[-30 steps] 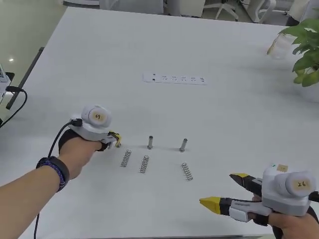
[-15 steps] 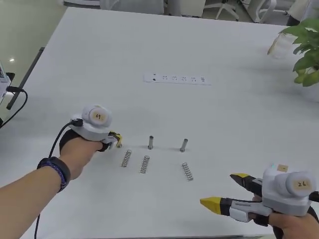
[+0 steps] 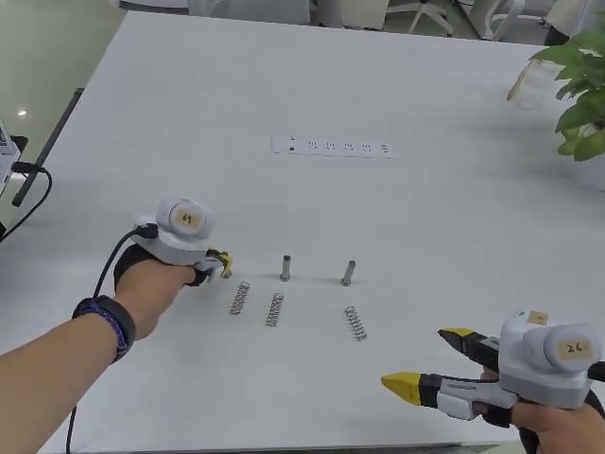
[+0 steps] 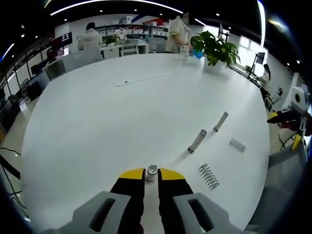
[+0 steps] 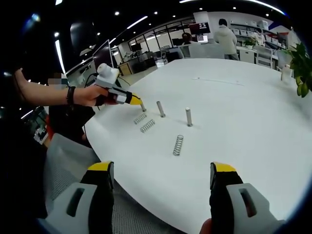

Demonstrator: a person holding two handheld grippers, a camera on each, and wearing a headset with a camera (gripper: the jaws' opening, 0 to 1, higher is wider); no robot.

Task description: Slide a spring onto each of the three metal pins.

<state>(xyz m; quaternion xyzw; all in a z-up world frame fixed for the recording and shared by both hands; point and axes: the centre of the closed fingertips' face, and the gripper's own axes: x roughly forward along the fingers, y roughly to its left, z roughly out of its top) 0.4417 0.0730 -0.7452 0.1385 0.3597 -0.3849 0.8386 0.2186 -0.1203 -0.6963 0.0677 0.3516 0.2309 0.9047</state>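
Two free metal pins (image 3: 285, 270) (image 3: 348, 274) stand upright on the white table (image 3: 312, 85). My left gripper (image 3: 219, 266) is shut on the third, leftmost pin (image 4: 152, 171), whose top sits between the yellow fingertips. Three springs (image 3: 239, 299) (image 3: 274, 310) (image 3: 354, 324) lie flat just in front of the pins. My right gripper (image 3: 425, 361) hovers open near the table's front edge, right of the springs, holding nothing. From the right gripper view I see the pins (image 5: 159, 108) (image 5: 188, 117), the springs (image 5: 178, 145) (image 5: 147, 126) and the left gripper (image 5: 131, 100) ahead.
A white power strip (image 3: 331, 148) lies flat farther back on the table. A potted plant (image 3: 581, 85) stands at the far right. A black cable (image 3: 104, 274) trails from the left gripper. Chairs and people are beyond the table's far end.
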